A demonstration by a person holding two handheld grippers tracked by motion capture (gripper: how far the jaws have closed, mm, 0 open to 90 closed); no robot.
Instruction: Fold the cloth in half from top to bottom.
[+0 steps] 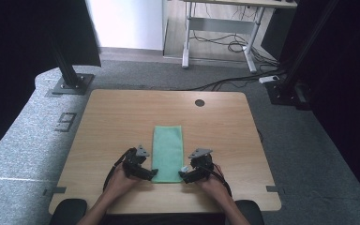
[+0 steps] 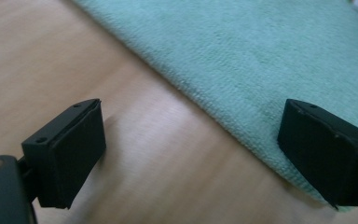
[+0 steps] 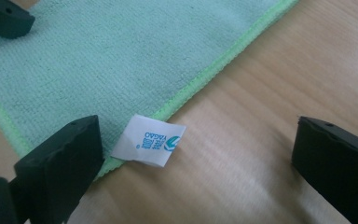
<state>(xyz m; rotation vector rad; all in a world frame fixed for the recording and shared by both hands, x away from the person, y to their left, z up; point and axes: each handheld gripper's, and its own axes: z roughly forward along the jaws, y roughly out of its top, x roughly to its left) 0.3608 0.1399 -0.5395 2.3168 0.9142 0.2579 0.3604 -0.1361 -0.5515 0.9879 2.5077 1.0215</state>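
Observation:
A green towel [image 1: 168, 150], folded into a long strip, lies flat on the wooden table [image 1: 112, 117]. My left gripper [image 1: 152, 174] is at its near left corner, low over the table. In the left gripper view the jaws [image 2: 196, 149] stand wide apart, one over bare wood and one over the towel [image 2: 261, 56], whose edge runs between them. My right gripper [image 1: 183, 176] is at the near right corner, open as well [image 3: 196, 158]. The towel's hem [image 3: 98, 60] and a white label [image 3: 149, 140] lie between its jaws. Neither gripper presses on the cloth.
A round cable hole [image 1: 199, 102] sits near the table's far edge. Black frame posts [image 1: 70, 70] stand beyond the far corners. A white desk [image 1: 225, 28] with floor cables is farther back. The table's front edge is just behind the person's hands.

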